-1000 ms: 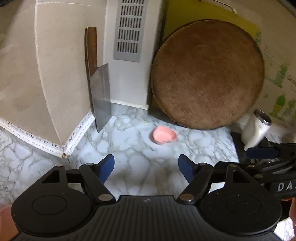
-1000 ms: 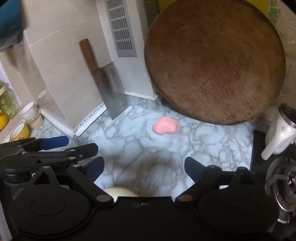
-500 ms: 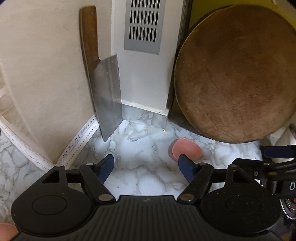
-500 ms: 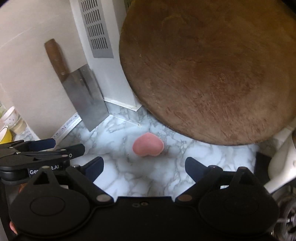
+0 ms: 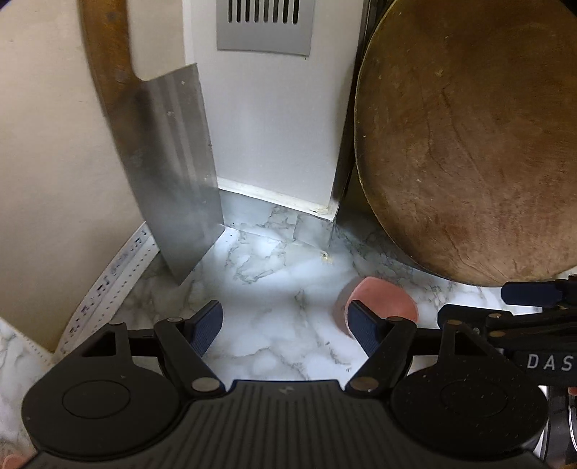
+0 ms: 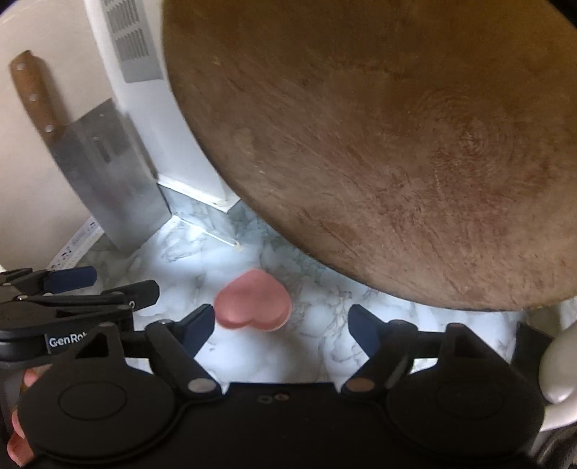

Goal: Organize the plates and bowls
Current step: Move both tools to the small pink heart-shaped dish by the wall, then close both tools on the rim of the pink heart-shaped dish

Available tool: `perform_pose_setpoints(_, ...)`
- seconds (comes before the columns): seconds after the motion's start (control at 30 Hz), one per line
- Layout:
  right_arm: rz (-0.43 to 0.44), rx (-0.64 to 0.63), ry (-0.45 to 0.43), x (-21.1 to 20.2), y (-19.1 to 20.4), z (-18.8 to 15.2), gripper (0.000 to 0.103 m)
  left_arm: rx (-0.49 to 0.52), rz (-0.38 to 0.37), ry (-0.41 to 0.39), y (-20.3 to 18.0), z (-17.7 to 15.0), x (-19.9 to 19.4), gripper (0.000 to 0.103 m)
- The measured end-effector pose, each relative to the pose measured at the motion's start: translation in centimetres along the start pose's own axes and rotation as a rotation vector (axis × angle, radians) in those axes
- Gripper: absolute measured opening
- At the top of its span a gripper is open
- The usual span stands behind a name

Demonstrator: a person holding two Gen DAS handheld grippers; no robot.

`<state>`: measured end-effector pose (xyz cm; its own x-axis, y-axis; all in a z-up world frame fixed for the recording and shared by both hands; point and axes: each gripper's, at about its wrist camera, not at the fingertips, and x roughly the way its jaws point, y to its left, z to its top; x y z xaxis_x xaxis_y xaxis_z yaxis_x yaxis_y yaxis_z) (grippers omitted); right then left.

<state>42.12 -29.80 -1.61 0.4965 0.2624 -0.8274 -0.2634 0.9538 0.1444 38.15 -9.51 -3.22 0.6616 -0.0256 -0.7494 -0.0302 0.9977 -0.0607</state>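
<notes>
A small pink heart-shaped dish (image 6: 254,306) lies on the marble counter below the round wooden board. My right gripper (image 6: 279,330) hangs just before it, jaws closing, with the dish slightly ahead of the fingertips and nearer the left finger; the pads do not touch it. In the left wrist view the pink dish (image 5: 386,299) sits behind my left gripper's right finger, partly hidden by it. My left gripper (image 5: 285,324) is open over bare marble with nothing between its fingers. Each gripper shows at the edge of the other's view.
A cleaver (image 5: 169,169) with a wooden handle leans against the beige wall at left. A big round wooden chopping board (image 6: 378,144) leans at the back right. A white column with a grey vent (image 5: 265,25) stands between them. A white object (image 6: 557,364) is at far right.
Both grippers moved forward and down toward the corner; the pink dish now sits close to the fingertips. The right gripper's fingers stand a little closer together than before.
</notes>
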Motion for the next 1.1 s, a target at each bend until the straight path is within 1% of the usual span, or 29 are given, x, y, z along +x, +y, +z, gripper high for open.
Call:
perform_pose_setpoints(0.17, 0.009, 0.008, 0.027, 1.9, -0.7, 0.6, 0.078, -0.002, -0.001, 0.040, 0.1, 0.5, 2.3, 0.076)
perform_pose_setpoints(0.37, 0.008, 0.025, 0.068, 4.5, -1.5, 0.8, 0.071, -0.017, -0.007, 0.084, -0.1, -0.1, 4.9, 0.076)
perform_pose_setpoints(0.5, 0.011, 0.053, 0.085, 5.8, -2.1, 1.0, 0.059, -0.026, 0.008, 0.090, -0.1, -0.6, 6.2, 0.076)
perform_pose_setpoints(0.57, 0.015, 0.060, 0.092, 6.3, -2.3, 1.0, 0.058, -0.034, 0.011, 0.094, 0.0, -0.5, 6.6, 0.076)
perform_pose_setpoints(0.7, 0.022, 0.068, 0.107, 7.0, -2.6, 0.9, 0.049, -0.044, 0.001, 0.105, -0.1, -0.2, 7.3, 0.075)
perform_pose_setpoints(0.73, 0.024, 0.069, 0.109, 7.1, -2.7, 0.9, 0.048, -0.042, -0.003, 0.108, -0.2, -0.1, 7.4, 0.075)
perform_pose_setpoints(0.77, 0.027, 0.070, 0.111, 7.1, -2.7, 0.9, 0.048, -0.041, -0.009, 0.110, -0.3, -0.1, 7.5, 0.073)
perform_pose_setpoints(0.83, 0.029, 0.068, 0.115, 7.3, -2.8, 0.9, 0.045, -0.037, -0.026, 0.109, -0.6, 0.1, 7.6, 0.066)
perform_pose_setpoints(0.9, 0.039, 0.069, 0.116, 7.4, -2.8, 0.9, 0.042, -0.037, -0.032, 0.109, -0.8, 0.2, 7.7, 0.061)
perform_pose_setpoints(0.93, 0.042, 0.069, 0.116, 7.4, -2.8, 0.9, 0.039, -0.038, -0.034, 0.110, -1.0, 0.2, 7.7, 0.054)
perform_pose_setpoints(0.97, 0.045, 0.069, 0.118, 7.5, -2.8, 1.0, 0.039, -0.036, -0.044, 0.117, -1.1, 0.3, 7.7, 0.045)
perform_pose_setpoints(1.0, 0.046, 0.070, 0.120, 7.5, -2.8, 0.9, 0.039, -0.035, -0.055, 0.124, -1.2, 0.2, 7.8, 0.042)
perform_pose_setpoints(1.03, 0.049, 0.070, 0.120, 7.6, -2.8, 0.9, 0.038, -0.036, -0.062, 0.130, -1.3, 0.2, 7.8, 0.039)
perform_pose_setpoints(1.1, 0.051, 0.069, 0.122, 7.6, -2.8, 0.9, 0.037, -0.034, -0.073, 0.129, -1.5, 0.1, 7.8, 0.039)
